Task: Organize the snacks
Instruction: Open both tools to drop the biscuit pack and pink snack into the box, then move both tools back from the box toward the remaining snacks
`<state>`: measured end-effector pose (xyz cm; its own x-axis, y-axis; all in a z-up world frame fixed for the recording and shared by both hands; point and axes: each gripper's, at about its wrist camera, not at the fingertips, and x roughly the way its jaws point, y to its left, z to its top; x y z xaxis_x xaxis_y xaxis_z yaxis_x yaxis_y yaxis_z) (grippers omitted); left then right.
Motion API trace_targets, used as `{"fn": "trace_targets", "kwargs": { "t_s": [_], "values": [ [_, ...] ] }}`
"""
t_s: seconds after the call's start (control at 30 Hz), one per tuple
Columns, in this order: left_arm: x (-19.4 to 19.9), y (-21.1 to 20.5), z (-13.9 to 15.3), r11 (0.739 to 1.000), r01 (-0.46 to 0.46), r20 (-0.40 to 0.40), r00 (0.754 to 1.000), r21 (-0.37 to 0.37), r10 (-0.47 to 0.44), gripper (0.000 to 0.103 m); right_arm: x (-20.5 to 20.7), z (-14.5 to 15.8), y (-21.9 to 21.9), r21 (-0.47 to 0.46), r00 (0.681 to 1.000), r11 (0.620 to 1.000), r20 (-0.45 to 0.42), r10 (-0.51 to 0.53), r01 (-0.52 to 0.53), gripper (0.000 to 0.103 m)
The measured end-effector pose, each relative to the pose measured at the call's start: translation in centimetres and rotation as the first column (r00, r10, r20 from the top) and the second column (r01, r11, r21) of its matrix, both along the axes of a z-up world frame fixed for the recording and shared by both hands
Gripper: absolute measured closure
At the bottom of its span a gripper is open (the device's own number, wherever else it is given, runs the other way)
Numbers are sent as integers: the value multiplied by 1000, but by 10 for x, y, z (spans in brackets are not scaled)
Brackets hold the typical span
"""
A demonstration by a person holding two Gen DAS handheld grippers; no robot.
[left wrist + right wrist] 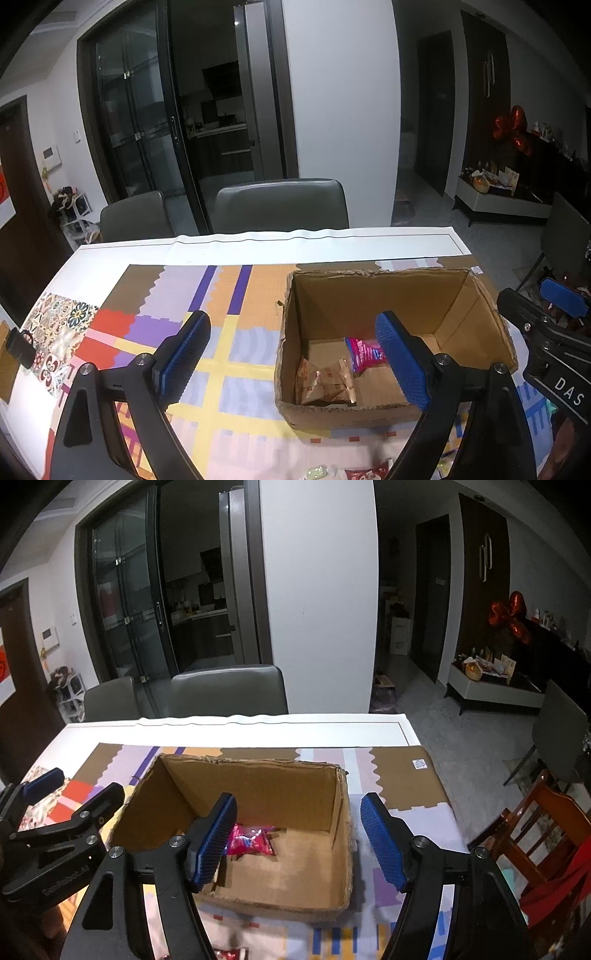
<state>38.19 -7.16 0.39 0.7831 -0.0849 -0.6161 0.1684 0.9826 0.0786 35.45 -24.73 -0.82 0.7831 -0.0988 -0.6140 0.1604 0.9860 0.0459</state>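
Cardboard box on the patterned mat, open-topped, holding a brown snack packet at its near-left corner and a pink snack packet beside it. More wrapped snacks lie near the mat's front edge; the next pick is best made there, lifting clear of the box rim before lowering inside. Left gripper and right gripper both tilt downward toward the box, fingers spread, nothing between them

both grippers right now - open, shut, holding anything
left gripper: open, nothing between the pads.
right gripper: open, empty, above the cardboard box.
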Motion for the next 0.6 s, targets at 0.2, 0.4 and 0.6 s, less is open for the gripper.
{"fn": "trace_targets", "kwargs": {
  "t_s": [0.2, 0.4, 0.6],
  "values": [
    [-12, 4, 2, 1000, -1, 5, 1000, -4, 1, 11, -14, 5, 2, -1, 1000, 1000, 16, -1, 1, 33],
    [-25, 6, 2, 1000, 3, 8, 1000, -2, -3, 11, -26, 5, 3, 6, 1000, 1000, 19, 1, -1, 33],
    [-36, 8, 1, 1000, 1, 11, 1000, -2, -1, 11, -36, 1, 4, 9, 1000, 1000, 17, -1, 1, 33]
  ]
}}
